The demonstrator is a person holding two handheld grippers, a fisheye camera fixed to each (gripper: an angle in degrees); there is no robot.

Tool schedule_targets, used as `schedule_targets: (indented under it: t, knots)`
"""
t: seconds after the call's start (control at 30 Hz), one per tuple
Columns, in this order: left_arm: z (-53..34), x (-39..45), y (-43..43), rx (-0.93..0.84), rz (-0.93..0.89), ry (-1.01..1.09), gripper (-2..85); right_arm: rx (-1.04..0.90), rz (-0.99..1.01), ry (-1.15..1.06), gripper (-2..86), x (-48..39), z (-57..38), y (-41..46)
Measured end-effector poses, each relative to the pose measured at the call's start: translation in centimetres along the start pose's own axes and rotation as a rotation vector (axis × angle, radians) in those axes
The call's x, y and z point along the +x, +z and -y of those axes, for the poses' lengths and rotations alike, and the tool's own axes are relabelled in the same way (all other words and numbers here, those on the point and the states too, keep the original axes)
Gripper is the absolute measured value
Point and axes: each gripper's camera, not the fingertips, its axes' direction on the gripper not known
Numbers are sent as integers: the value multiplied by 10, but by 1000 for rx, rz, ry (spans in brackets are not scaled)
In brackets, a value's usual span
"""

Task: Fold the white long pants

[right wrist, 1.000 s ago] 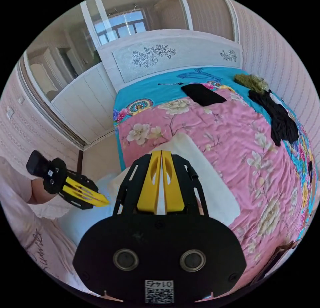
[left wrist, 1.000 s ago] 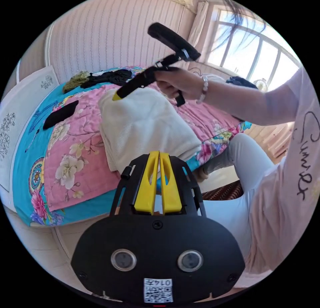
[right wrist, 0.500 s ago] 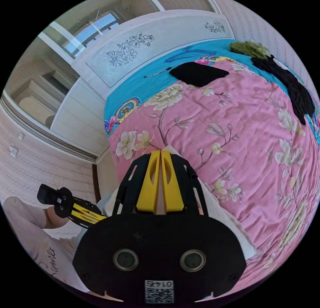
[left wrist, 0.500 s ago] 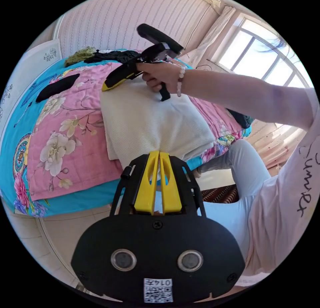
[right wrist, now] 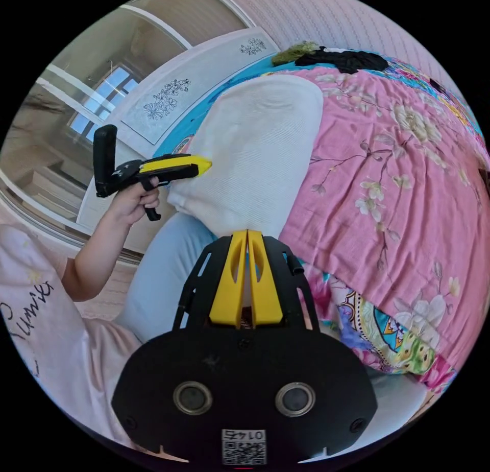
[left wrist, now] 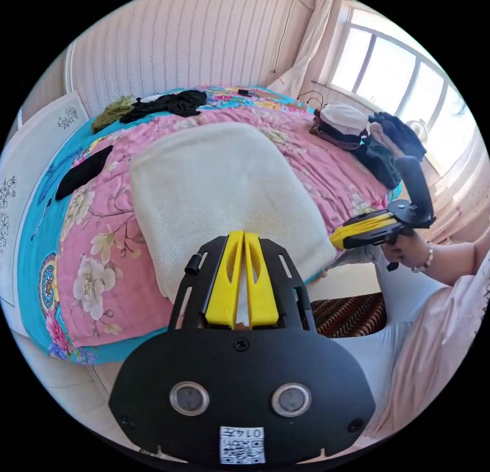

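Observation:
The white long pants (left wrist: 219, 186) lie folded into a thick rectangle on the pink floral quilt (left wrist: 97, 227), reaching the bed's near edge. My left gripper (left wrist: 244, 234) is shut, its yellow tips over the pants' near edge. In the right gripper view a hand holds the left gripper (right wrist: 204, 163) shut, by the near left corner of the pants (right wrist: 260, 150). My right gripper (right wrist: 247, 233) is shut too, pointing at the near edge. In the left gripper view a hand holds the right gripper (left wrist: 338, 236) just off the near right corner. No cloth shows between either pair of jaws.
Black clothes (left wrist: 168, 103) and an olive garment (left wrist: 112, 112) lie at the bed's far side, and a black folded piece (left wrist: 84, 169) near the white headboard (left wrist: 30, 186). A clothes pile (left wrist: 367, 135) sits by the window. The person's legs (right wrist: 168, 273) stand against the bed.
The right gripper has come down from above the far part of the pants to their near right corner at the bed's edge. Both grippers stayed shut. Both cameras shifted.

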Motion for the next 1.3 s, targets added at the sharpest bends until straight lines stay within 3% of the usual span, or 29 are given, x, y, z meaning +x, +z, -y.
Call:
schedule_targets:
  t: [0.1,0.23,0.37,0.47,0.57,0.7,0.83,1.03,1.13,1.2,1.3]
  knots:
    - [-3,-9,30,24,-2,-8,-9,20,-51,-10,-4,6,-3,-5]
    - [-1,-36,7,67,-82,-123,-7,85,48,-14,-6,24,11,-48]
    - [-19,-89,-17,169,44,-286,23,55,201,-25,13,56,26,-72]
    - [-30,-135,-5,133,-88,-386,68,40,390,-12,103,70,31,-91]
    - [-36,-159,9,169,-194,-392,115,24,478,-9,133,77,34,-109]
    - [-30,-175,30,124,-214,-386,144,171,418,110,170,99,43,-137]
    - [-20,-193,60,101,-191,-417,203,204,165,143,224,107,70,-134]
    - [-5,-226,113,117,-493,-455,174,100,376,154,193,113,112,-98]
    - [-1,-228,125,148,-496,-451,145,88,469,214,180,118,119,-97]
    - [0,-230,129,171,-531,-448,114,64,459,190,156,109,126,-103]
    - [-2,-228,130,195,-515,-469,97,32,269,19,133,60,143,-125]
